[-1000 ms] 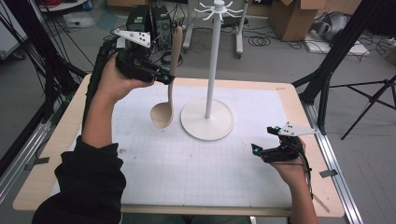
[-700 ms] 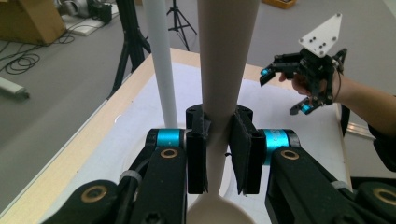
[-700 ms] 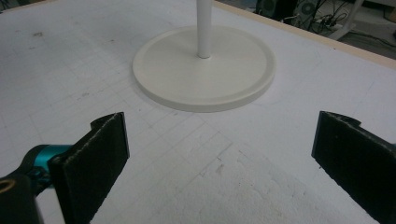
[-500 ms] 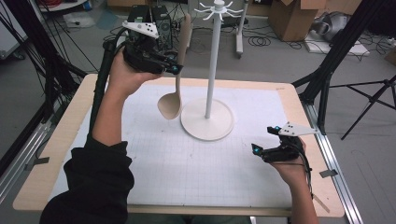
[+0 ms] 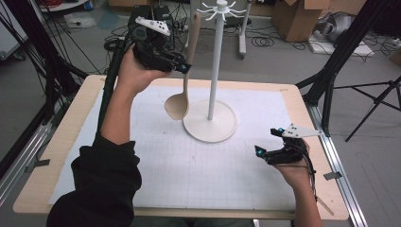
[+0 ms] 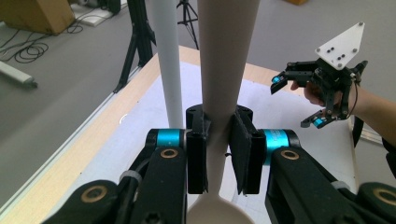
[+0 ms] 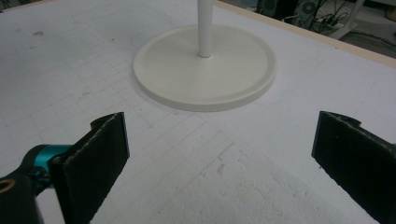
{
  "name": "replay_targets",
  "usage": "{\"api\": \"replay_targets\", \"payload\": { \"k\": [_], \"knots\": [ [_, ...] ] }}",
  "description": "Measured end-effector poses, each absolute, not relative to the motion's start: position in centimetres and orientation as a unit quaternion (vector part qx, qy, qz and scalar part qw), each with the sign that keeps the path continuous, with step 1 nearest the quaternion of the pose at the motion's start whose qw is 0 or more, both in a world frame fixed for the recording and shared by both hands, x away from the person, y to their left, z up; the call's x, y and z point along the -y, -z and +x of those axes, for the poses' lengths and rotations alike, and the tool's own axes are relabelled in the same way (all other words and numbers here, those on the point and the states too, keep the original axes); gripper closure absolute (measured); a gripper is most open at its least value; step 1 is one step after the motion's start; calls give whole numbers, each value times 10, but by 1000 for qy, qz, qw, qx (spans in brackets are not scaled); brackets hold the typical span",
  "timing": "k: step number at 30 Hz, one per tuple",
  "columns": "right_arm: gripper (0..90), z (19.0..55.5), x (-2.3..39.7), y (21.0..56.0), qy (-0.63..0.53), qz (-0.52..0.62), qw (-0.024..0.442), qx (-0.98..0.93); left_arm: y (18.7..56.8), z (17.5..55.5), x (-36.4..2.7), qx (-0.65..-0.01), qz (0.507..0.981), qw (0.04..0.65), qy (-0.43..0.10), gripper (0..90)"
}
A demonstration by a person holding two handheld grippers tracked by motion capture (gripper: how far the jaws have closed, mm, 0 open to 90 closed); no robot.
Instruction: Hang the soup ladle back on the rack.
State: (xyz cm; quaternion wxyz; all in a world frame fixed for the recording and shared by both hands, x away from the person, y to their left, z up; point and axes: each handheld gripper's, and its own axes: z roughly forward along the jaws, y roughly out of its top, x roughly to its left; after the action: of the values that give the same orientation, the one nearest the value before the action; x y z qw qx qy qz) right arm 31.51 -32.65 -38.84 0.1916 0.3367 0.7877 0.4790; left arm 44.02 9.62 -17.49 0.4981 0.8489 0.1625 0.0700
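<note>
A beige wooden spoon [image 5: 185, 71] hangs upright in the air, bowl down, just left of the white stand's pole [image 5: 215, 61]. My left gripper [image 5: 183, 67] is shut on the spoon's handle [image 6: 218, 116], raised high above the table. The stand has a round base [image 5: 210, 125] and hooks at its top [image 5: 218, 9]. My right gripper [image 5: 269, 142] rests low over the table's right side, open with nothing between its pads [image 7: 100, 154], facing the stand's base [image 7: 205, 70].
A white gridded mat [image 5: 189, 165] covers the wooden table [image 5: 61, 142]. Black tripod legs [image 5: 331, 71] stand off the table's right corner. Boxes, cables and gear lie on the floor behind.
My left gripper has lifted the spoon higher and carried it right, closer to the stand's pole. The right gripper has stayed where it was.
</note>
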Motion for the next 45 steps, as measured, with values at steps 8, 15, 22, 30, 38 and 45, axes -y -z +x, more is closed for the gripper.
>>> {"api": "replay_targets", "payload": {
  "k": [8, 15, 22, 30, 38, 45],
  "knots": [
    [25, 315, 327, 388, -481, 336, 191, -787, 177, 448, -83, -163, 857, 485, -63, 770],
    [25, 315, 327, 389, -483, 336, 189, -787, 179, 453, -79, -170, 859, 480, -62, 770],
    [25, 315, 327, 390, -481, 338, 186, -787, 176, 455, -77, -174, 862, 472, -65, 770],
    [25, 315, 327, 390, -482, 337, 188, -787, 175, 459, -71, -190, 863, 463, -66, 769],
    [25, 315, 327, 390, -482, 335, 187, -788, 180, 462, -69, -196, 867, 451, -77, 755],
    [25, 314, 327, 390, -482, 336, 188, -787, 186, 458, -79, -202, 867, 451, -63, 566]
  ]
}}
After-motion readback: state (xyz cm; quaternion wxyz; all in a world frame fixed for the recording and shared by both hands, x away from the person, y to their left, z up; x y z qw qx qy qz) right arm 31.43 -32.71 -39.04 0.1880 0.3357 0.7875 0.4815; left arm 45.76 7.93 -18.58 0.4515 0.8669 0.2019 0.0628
